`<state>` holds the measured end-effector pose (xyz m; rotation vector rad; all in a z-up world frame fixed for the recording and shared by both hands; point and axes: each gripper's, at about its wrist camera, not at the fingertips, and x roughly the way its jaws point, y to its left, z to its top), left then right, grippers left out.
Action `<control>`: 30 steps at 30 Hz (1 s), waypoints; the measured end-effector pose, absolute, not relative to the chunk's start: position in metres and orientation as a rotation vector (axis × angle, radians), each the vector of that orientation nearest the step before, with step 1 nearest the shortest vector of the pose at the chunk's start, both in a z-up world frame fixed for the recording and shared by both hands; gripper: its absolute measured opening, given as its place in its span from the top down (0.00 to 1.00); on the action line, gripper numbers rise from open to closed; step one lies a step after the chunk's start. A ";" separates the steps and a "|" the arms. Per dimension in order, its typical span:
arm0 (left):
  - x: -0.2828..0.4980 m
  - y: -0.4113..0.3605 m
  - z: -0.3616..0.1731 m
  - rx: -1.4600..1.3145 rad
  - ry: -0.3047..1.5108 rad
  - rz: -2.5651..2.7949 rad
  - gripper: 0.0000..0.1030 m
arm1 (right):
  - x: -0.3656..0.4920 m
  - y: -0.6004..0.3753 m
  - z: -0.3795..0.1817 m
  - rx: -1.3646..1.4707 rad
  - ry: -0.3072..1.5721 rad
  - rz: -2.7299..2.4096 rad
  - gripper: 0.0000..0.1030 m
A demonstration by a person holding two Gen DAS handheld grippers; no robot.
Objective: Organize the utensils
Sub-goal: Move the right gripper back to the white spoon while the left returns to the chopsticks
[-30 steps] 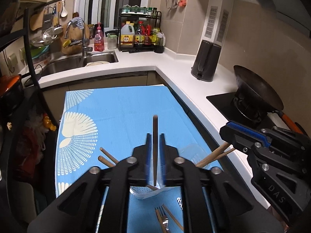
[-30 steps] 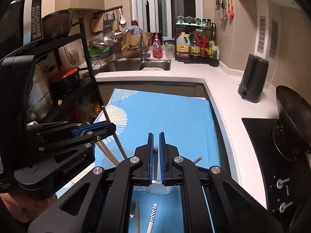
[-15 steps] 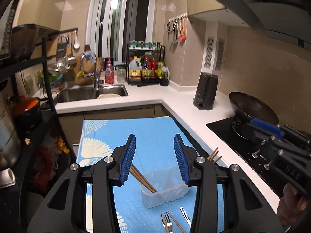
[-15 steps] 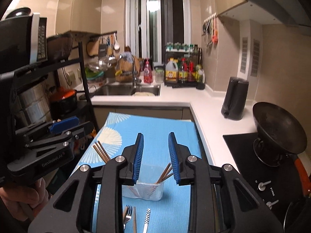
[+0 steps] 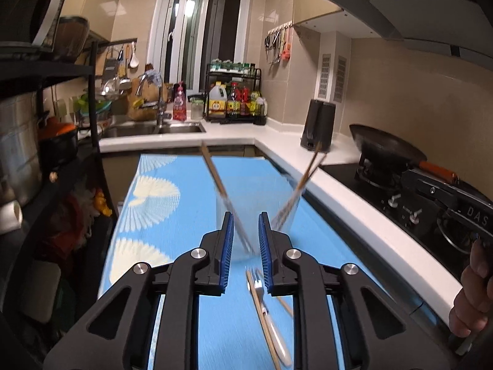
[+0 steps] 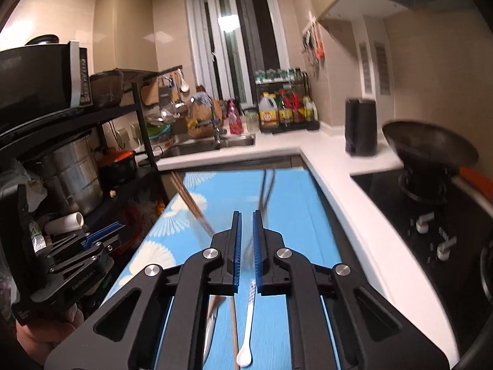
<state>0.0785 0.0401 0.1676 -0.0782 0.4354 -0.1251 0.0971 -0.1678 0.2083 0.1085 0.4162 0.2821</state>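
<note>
The left tongs (image 5: 245, 240) fill the lower middle of the left wrist view, black arms spreading toward the bottom corners, blue pads (image 5: 228, 246) facing each other across a narrow gap. Their jaws are closing, and nothing is pressed between them. At the lower right edge of that view a hand (image 5: 471, 296) grips the black body of the right tongs. In the right wrist view the right tongs (image 6: 245, 240) sit in the lower middle, blue pads nearly together and gripping nothing. At the lower left, the left tongs show side-on, with part of a hand (image 6: 46, 330) beneath them.
</note>
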 end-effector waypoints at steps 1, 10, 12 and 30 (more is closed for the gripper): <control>0.073 0.040 0.155 -0.088 0.446 -0.118 0.84 | 0.094 -0.170 0.196 0.127 0.436 0.282 0.93; 0.024 0.019 0.056 -0.129 0.573 -0.105 0.84 | 0.080 -0.166 0.068 0.222 0.693 0.299 0.89; 0.019 0.010 0.042 -0.112 0.607 -0.128 0.83 | 0.082 -0.162 0.045 0.237 0.760 0.310 0.83; 0.022 -0.007 -0.004 -0.041 0.721 -0.134 0.83 | 0.106 -0.144 -0.001 0.307 0.902 0.274 0.77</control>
